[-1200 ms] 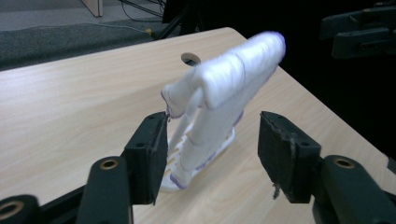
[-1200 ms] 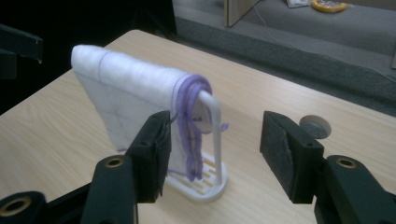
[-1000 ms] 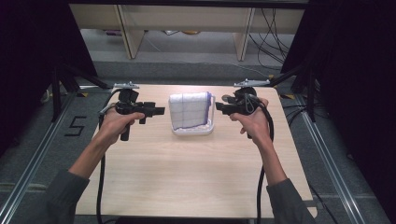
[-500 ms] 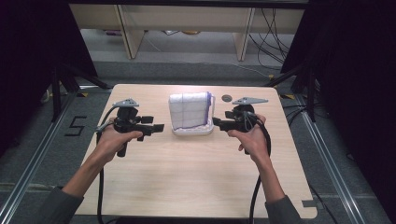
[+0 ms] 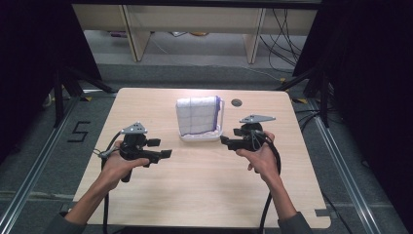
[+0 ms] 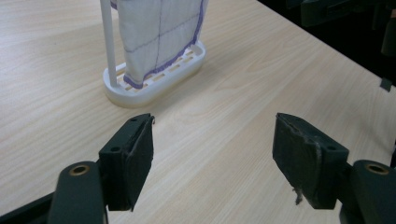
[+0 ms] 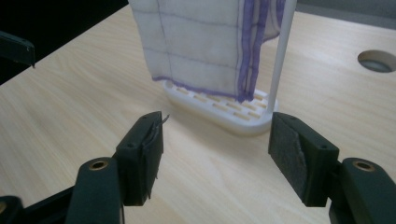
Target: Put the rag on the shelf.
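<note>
While the cloth (image 5: 196, 115) is hanging untouched on its white rack (image 5: 200, 136) just above the middle of the high view, you are holding both tools short of it, so by my reading the work on it is not yet begun. Your left gripper (image 5: 164, 154) is sitting at centre left, your right gripper (image 5: 225, 140) just right of the rack's base; neither is touching anything on the table (image 5: 195, 195). Against the earlier high pictures, both hands are now lying lower in the frame, nearer the bottom edge, and the cloth and rack are standing where they were.

Looking through the left gripper view, you are seeing its pads (image 6: 140, 154) spread wide with bare wood between them; the jaws have just been opening further, gripping nothing. The cloth (image 6: 156, 32) and rack (image 6: 154, 81) are standing at upper left, well ahead.

Looking through the right gripper view, you are seeing the pads (image 7: 287, 156) released too, having just been opening, with nothing between them. The cloth (image 7: 201, 42) is draping at top centre and the rack (image 7: 224, 114) is sitting near, ahead of the jaws. Reaching and grasping are still left.
</note>
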Motion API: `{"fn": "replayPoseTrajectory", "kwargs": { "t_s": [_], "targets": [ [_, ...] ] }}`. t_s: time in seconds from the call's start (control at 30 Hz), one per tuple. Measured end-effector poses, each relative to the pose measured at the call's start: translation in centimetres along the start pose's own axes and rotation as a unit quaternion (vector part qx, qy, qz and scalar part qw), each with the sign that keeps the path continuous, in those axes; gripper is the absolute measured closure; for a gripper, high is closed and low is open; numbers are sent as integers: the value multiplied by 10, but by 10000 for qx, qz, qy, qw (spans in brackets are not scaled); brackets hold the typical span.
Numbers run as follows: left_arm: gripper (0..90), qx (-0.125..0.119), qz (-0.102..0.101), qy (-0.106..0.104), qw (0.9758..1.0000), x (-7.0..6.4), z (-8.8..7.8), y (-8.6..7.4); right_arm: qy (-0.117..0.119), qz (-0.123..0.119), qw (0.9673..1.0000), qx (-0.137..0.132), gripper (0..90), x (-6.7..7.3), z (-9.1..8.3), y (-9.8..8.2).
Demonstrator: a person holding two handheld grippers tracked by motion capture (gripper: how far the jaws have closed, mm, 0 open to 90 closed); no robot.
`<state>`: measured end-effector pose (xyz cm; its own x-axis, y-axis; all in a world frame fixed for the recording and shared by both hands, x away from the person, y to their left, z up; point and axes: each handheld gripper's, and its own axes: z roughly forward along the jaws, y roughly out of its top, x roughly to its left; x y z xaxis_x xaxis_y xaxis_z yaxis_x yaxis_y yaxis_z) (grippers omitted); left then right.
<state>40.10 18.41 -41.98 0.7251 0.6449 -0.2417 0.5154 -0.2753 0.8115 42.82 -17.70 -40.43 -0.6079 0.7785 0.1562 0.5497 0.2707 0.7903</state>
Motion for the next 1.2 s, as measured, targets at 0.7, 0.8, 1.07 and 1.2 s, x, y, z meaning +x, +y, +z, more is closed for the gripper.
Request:
{"fn": "replayPoseTrajectory", "kwargs": {
  "t_s": [0.7, 0.8, 1.07, 1.2],
  "targets": [
    [229, 126, 50, -391, 9991, -17, 0, -35, 177, 23, 9998, 80, 355, 22, -13, -34],
    [227, 116, 94, -398, 9991, -20, 0, -38, 221, -50, 9997, 67, 337, 24, -14, -38],
    [225, 158, 206, -277, 9993, -29, 5, -57, 372, -36, 9993, 95, 271, 31, -15, -55],
    [226, 183, 232, -301, 9991, -30, 5, -67, 375, -42, 9993, 59, 254, 34, -14, -66]
  ]
}}
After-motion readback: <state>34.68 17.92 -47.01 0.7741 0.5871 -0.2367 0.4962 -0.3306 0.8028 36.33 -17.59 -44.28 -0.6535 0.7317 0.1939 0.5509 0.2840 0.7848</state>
